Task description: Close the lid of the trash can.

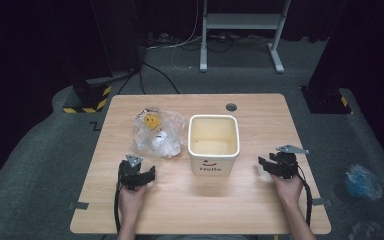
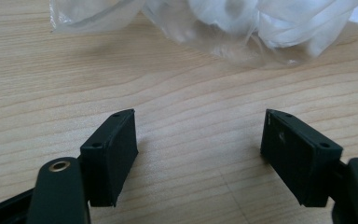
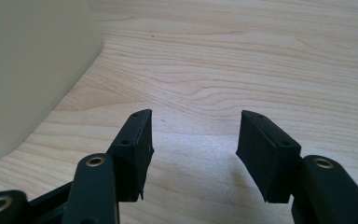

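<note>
A light wooden rectangular table (image 1: pixel 260 210) carries a cream square plastic bin (image 1: pixel 213 144) at its middle, open at the top, with a small smile mark and the word "Hello" on the side facing the person. Just beside the bin, at its 9 o'clock, lies a crumpled clear plastic bag (image 1: pixel 158 131) with a yellow smiley print near its top and white crumpled material inside; whether bag and bin touch cannot be told. A small grey round cap (image 1: pixel 231 107) sits in the tabletop at the bin's 12 o'clock, near the far edge.

The left gripper (image 1: pixel 150 174), black and held in the person's left hand (image 1: pixel 130 197), rests low over the table at the bin's 8 o'clock, just at 6 o'clock of the bag. In the left gripper view its jaws stand wide apart, released, with bare wood between them and the bag (image 2: pixel 242 28) ahead at 12 o'clock, apart from the pads.

The right gripper (image 1: pixel 264 164), black with a grey three-cornered plate on top, sits in the right hand (image 1: pixel 288 187) at the bin's 4 o'clock, jaws pointing toward the bin. In the right gripper view the jaws are likewise spread and hold nothing, and the bin's cream wall (image 3: pixel 28 70) rises at 10 o'clock, near but not touching

On the dark floor at the table's 3 o'clock lies a bluish crumpled plastic bag (image 1: pixel 362 181)
</note>
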